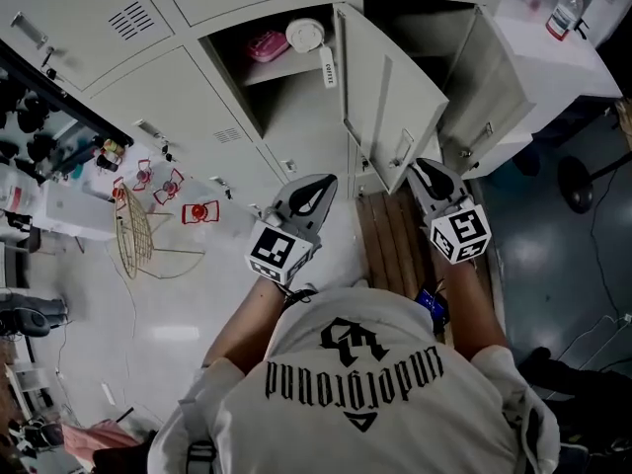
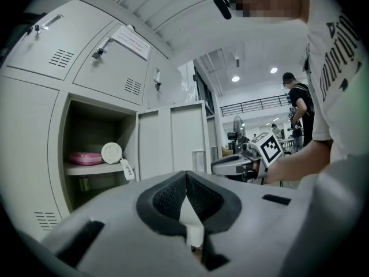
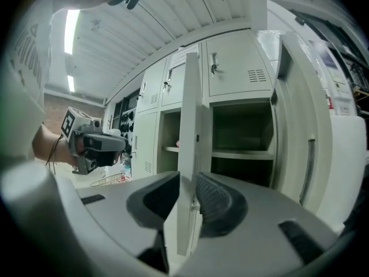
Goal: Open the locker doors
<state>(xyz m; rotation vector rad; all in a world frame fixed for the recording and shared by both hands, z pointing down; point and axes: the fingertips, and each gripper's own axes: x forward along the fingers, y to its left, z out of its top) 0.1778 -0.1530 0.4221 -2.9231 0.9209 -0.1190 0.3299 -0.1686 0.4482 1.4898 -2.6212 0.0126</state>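
Two doors of the grey locker bank stand open. The middle door (image 1: 390, 97) swings out toward me, and its edge (image 3: 187, 154) fills the gap between the jaws of my right gripper (image 3: 188, 180), both pads against it. In the head view the right gripper (image 1: 423, 169) sits at that door's lower edge, beside its handle. The far-right door (image 1: 494, 87) also hangs open on an empty compartment. My left gripper (image 1: 318, 191) hovers in front of the lower lockers, shut and empty, tips together (image 2: 186, 178). The open middle compartment holds a pink box (image 1: 267, 45) and a white round disc (image 1: 305, 34).
The closed locker doors (image 1: 188, 117) to the left keep their latches. A wooden bench (image 1: 390, 235) lies on the floor below the grippers. A wire basket (image 1: 133, 230) sits on the floor at left. A bottle (image 1: 566, 13) stands on a white table at right.
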